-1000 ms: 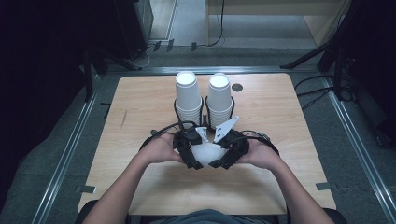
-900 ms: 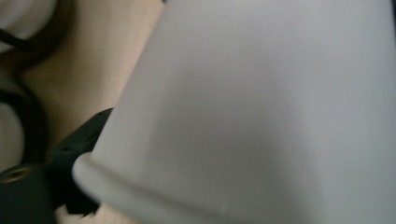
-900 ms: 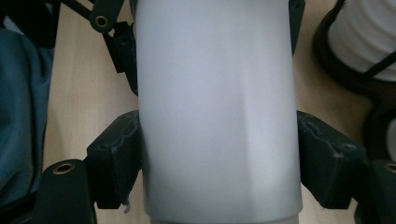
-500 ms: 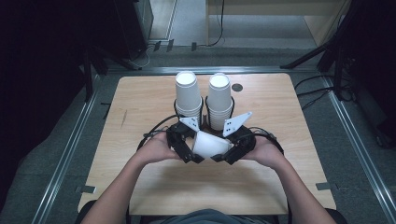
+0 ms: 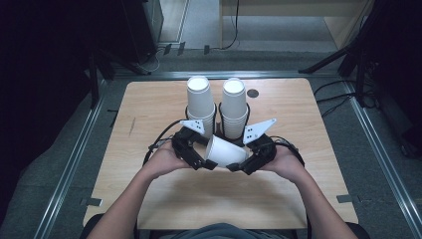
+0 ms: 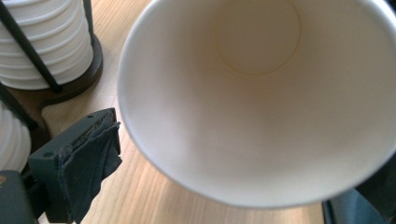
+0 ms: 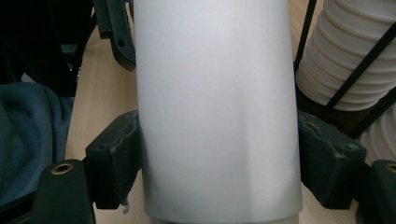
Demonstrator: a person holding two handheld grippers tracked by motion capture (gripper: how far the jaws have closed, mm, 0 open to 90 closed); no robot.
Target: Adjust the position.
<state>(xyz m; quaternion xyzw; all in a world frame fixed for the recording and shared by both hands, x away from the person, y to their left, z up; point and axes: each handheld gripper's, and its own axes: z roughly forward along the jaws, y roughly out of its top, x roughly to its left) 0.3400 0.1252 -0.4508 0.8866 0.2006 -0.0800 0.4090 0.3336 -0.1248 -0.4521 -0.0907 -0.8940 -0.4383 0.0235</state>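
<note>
Single paper cup (image 5: 226,151) held on its side above the table (image 5: 149,99) before the two racked stacks (image 5: 200,102), clamped in right gripper (image 5: 246,163), left gripper (image 5: 198,158) wide open at its mouth; pulled free apparently, placing still left.

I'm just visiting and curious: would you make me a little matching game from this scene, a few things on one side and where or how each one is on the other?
Things:
1. loose paper cup
2. left gripper
3. right gripper
4. two cup stacks

States:
a. jaws open, beside the rim, not pressing
b. upright in black wire holders at the far side of the table
c. lying sideways, mouth toward the person's left
d. jaws clamped on both sides of the cup's wall

Pairs: 1-c, 2-a, 3-d, 4-b
</note>
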